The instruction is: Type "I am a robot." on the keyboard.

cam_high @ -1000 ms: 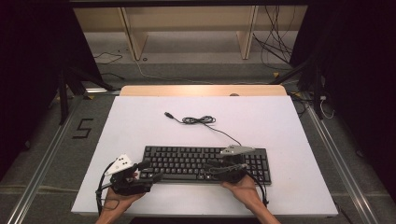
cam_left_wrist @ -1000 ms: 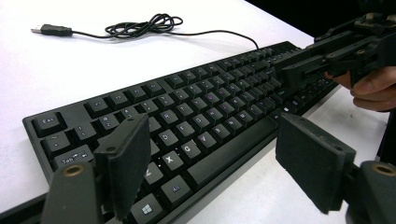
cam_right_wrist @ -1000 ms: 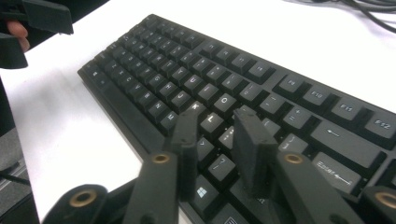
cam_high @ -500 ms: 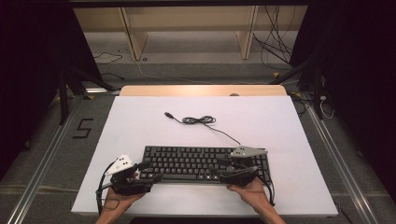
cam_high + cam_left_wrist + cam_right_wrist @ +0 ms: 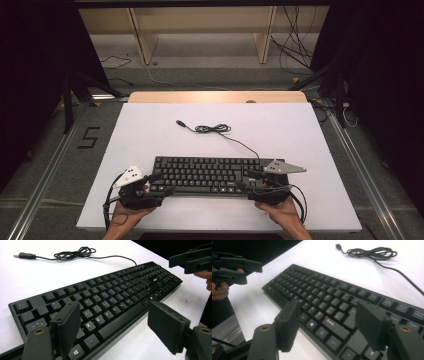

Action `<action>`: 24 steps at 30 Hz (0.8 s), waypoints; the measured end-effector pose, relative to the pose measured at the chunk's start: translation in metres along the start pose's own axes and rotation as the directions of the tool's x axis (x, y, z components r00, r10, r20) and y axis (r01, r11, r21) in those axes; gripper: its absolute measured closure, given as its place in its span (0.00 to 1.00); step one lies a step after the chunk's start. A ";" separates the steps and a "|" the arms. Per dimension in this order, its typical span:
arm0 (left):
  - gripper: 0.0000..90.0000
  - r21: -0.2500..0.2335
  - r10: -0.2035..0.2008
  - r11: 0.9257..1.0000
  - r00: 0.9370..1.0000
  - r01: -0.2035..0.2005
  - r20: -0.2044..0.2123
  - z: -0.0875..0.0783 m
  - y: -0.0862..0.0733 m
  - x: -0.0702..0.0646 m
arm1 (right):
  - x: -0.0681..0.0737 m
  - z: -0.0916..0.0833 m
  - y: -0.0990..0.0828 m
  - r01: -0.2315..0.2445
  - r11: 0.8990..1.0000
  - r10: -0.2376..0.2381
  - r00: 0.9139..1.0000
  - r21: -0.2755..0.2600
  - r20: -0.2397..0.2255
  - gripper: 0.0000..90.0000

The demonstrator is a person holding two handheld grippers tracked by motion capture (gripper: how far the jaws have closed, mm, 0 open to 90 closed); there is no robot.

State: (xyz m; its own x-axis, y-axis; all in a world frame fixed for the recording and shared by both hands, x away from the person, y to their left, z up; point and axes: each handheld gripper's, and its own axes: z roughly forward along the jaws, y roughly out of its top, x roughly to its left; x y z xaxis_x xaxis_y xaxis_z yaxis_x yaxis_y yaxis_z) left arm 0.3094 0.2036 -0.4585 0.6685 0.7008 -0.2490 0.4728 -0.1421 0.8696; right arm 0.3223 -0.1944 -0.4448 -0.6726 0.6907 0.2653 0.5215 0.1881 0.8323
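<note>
A white table (image 5: 150, 130) on grey floor carries a black keyboard (image 5: 210, 174) near its front edge, cable (image 5: 215, 129) coiled behind on open surface, while the left gripper (image 5: 159, 184) gapes unclenched over the keyboard's left end and the right gripper (image 5: 246, 180), jaws just opening, holds nothing.

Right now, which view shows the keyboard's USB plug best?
Left gripper view: the USB plug lies unobstructed on the table, metal tip visible. The right gripper view shows it at the frame's top edge; the high view shows it tiny.
</note>
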 end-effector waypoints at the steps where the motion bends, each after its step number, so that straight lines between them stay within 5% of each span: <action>1: 0.29 0.000 0.001 1.000 1.000 -0.001 0.000 0.000 0.000 0.000 | -0.001 -0.003 -0.001 -0.001 1.000 0.001 1.000 -0.005 0.005 0.42; 13: 0.29 -0.004 -0.006 1.000 1.000 0.006 0.012 0.000 0.000 -0.001 | -0.012 -0.032 -0.015 0.006 0.999 -0.004 0.999 -0.045 0.053 0.40; 24: 0.28 -0.008 -0.006 1.000 1.000 0.006 0.020 0.000 0.000 -0.002 | -0.014 -0.039 -0.019 0.014 0.998 -0.010 0.998 -0.069 0.065 0.37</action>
State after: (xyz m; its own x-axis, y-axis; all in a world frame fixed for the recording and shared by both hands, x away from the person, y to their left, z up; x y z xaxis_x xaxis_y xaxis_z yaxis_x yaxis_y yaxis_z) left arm 0.3078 0.2020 -0.4582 0.6775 0.6871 -0.2625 0.4721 -0.1325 0.8715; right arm 0.3016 -0.2347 -0.4454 -0.6421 0.7329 0.2248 0.4744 0.1495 0.8675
